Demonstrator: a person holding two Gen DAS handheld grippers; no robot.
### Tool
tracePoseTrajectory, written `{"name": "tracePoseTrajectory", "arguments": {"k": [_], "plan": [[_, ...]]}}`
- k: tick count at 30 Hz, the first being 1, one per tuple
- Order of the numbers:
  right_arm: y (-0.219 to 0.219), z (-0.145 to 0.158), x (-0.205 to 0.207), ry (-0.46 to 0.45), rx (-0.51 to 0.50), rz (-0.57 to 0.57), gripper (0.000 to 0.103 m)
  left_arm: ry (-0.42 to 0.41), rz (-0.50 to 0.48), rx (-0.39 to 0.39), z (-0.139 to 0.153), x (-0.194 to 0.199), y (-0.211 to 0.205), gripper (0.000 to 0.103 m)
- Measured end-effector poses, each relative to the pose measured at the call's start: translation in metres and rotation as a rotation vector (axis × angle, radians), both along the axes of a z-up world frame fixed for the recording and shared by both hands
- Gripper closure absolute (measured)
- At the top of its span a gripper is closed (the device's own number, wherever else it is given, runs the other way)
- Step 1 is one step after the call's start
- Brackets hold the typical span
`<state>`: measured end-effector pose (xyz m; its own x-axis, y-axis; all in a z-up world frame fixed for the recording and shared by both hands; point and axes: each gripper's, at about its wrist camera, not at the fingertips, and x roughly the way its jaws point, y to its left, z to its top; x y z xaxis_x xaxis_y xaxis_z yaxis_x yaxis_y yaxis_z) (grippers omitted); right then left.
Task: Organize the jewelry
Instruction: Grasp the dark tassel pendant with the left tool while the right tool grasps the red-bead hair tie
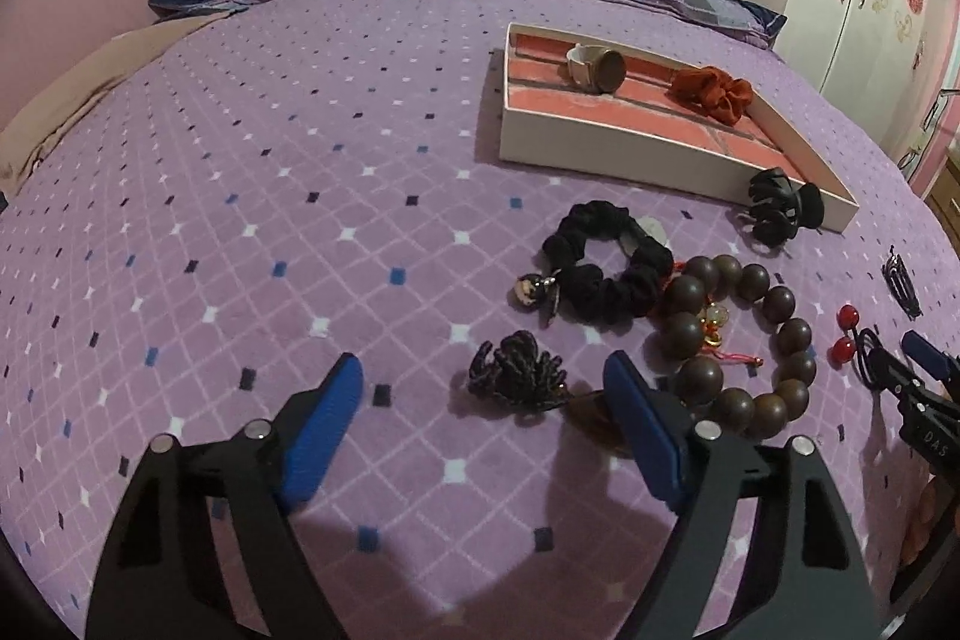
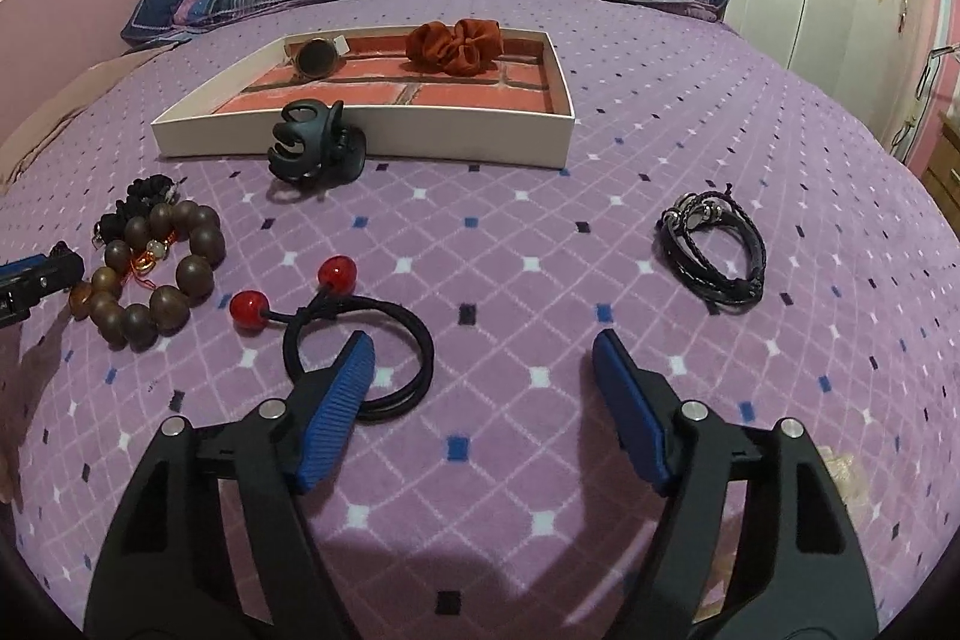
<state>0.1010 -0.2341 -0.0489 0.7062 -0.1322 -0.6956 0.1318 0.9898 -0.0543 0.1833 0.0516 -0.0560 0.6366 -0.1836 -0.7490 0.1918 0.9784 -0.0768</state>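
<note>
**Purple bed, half-sorted jewelry, both tools empty**

Purple quilted fabric covers the bed (image 2: 540, 232), the largest thing here, and it serves as the work surface. On its far side lies a shallow white tray (image 2: 360, 133) with a red brick-pattern floor. A watch (image 2: 315, 61) and a rust-red scrunchie (image 2: 453, 43) are already inside it, so I judge the tray is the place for collecting, and the task is only partly done.

The other pieces are spread on the bed outside the tray, probably waiting their turn. A brown wooden bead bracelet (image 1: 744, 334) lies near the left gripper, touching a black scrunchie (image 1: 606, 268) beyond it. A black claw clip (image 2: 315, 154) stands just against the near wall of the tray. A black braided bracelet (image 2: 717, 250) lies alone at the right, well apart from the rest. A small dark braided hair tie (image 1: 519, 370) lies between the tips of the left tool. A black elastic with two red beads (image 2: 360, 340) lies closest to the right tool.

The left gripper (image 1: 483, 388) is low above the bed, its jaws spread wide and holding nothing. The right gripper (image 2: 483, 370) is also spread wide and empty; its left finger (image 2: 339, 400) covers part of the elastic loop, but I cannot tell if it touches it. This elastic seems the likely next thing to pick up.
</note>
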Motion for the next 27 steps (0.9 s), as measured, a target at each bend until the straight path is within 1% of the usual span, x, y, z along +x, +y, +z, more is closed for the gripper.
{"name": "tracePoseTrajectory", "arguments": {"k": [1, 3, 6, 8, 9, 10, 11, 13, 16, 19, 21, 25, 27], "plan": [[0.0009, -0.0007, 0.0005, 0.002, -0.005, 0.003, 0.031, -0.001, -0.005, 0.000, -0.0001, 0.0005, -0.0007, 0.022], [0.0019, -0.0016, 0.0014, 0.005, -0.004, 0.013, 0.035, -0.003, -0.009, -0.003, -0.0008, 0.0014, -0.0011, 0.026], [0.0025, -0.0016, 0.0020, 0.006, 0.003, 0.025, 0.042, -0.002, -0.002, -0.006, -0.0017, 0.0031, 0.0003, 0.035], [0.0042, -0.0014, 0.0022, 0.005, 0.002, 0.038, 0.050, -0.002, 0.005, -0.013, -0.0011, 0.0031, 0.0020, 0.043], [0.0050, -0.0013, 0.0024, 0.004, 0.002, 0.043, 0.052, -0.001, 0.008, -0.017, -0.0009, 0.0030, 0.0026, 0.045], [0.0059, -0.0011, 0.0027, 0.004, 0.003, 0.050, 0.057, 0.000, 0.009, -0.024, -0.0004, 0.0025, 0.0036, 0.048], [0.0068, -0.0011, 0.0032, 0.004, 0.003, 0.057, 0.060, 0.000, 0.006, -0.031, 0.0002, 0.0017, 0.0037, 0.053], [0.0080, -0.0012, 0.0039, 0.004, 0.006, 0.067, 0.065, -0.002, -0.001, -0.039, 0.0005, -0.0006, 0.0022, 0.057], [0.0083, -0.0012, 0.0043, 0.003, 0.013, 0.081, 0.071, -0.011, -0.006, -0.019, -0.0002, -0.0033, -0.0030, 0.061], [0.0072, -0.0013, 0.0043, 0.001, 0.027, 0.088, 0.078, -0.005, -0.017, -0.033, -0.0003, -0.0043, -0.0047, 0.069], [0.0062, -0.0011, 0.0045, 0.000, 0.038, 0.093, 0.082, -0.004, -0.016, -0.034, -0.0007, -0.0047, -0.0053, 0.069], [0.0067, -0.0010, 0.0040, -0.003, 0.048, 0.107, 0.093, -0.001, -0.009, -0.050, -0.0004, -0.0056, -0.0047, 0.072], [0.0064, -0.0009, 0.0042, -0.003, 0.057, 0.114, 0.095, -0.001, -0.006, -0.060, 0.0002, -0.0065, -0.0040, 0.073]]}}
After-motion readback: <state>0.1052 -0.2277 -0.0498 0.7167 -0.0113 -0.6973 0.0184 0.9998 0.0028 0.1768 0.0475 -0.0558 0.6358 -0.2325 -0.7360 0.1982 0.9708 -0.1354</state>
